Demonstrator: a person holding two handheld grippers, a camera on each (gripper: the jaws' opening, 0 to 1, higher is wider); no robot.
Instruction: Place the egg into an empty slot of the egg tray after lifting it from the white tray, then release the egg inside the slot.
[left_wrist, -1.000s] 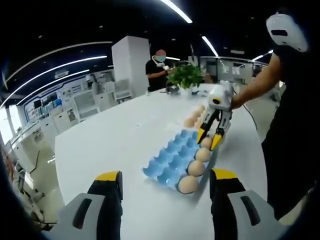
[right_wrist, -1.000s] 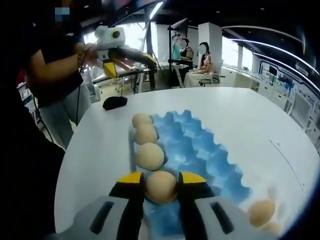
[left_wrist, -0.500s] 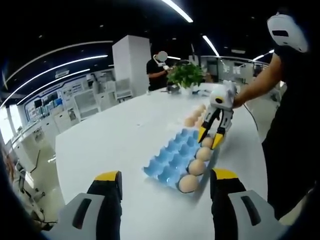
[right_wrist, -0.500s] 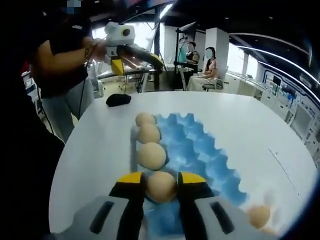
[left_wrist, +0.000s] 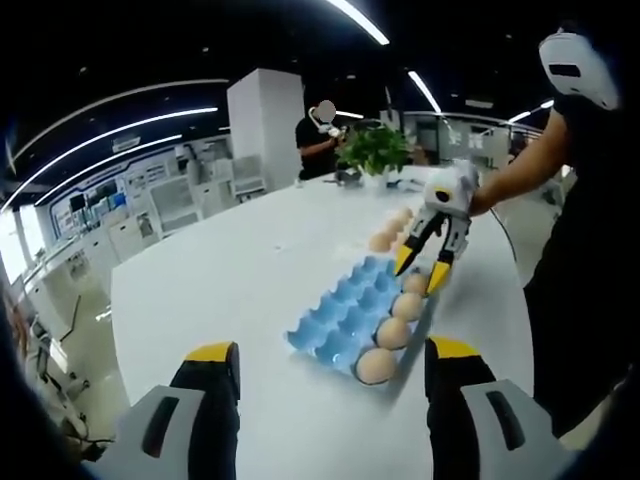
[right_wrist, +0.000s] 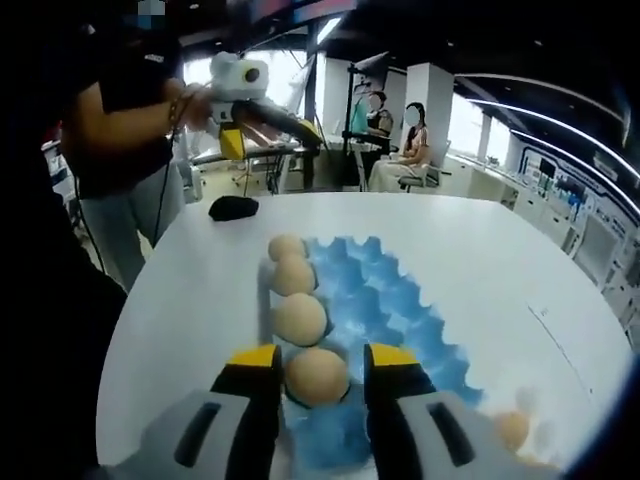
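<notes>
Four eggs line the blue egg tray (right_wrist: 390, 310) left row, lower centre; nearest egg (right_wrist: 316, 375) now seated. Right gripper (right_wrist: 318, 368) jaws have spread apart off it: released. Left gripper (left_wrist: 322, 362) open, empty, lower frame.

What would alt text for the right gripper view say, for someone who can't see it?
The right gripper stands open, its yellow-tipped fingers either side of a tan egg resting in the blue moulded egg tray. Three more tan eggs line the tray's left column on a round white table.
</notes>
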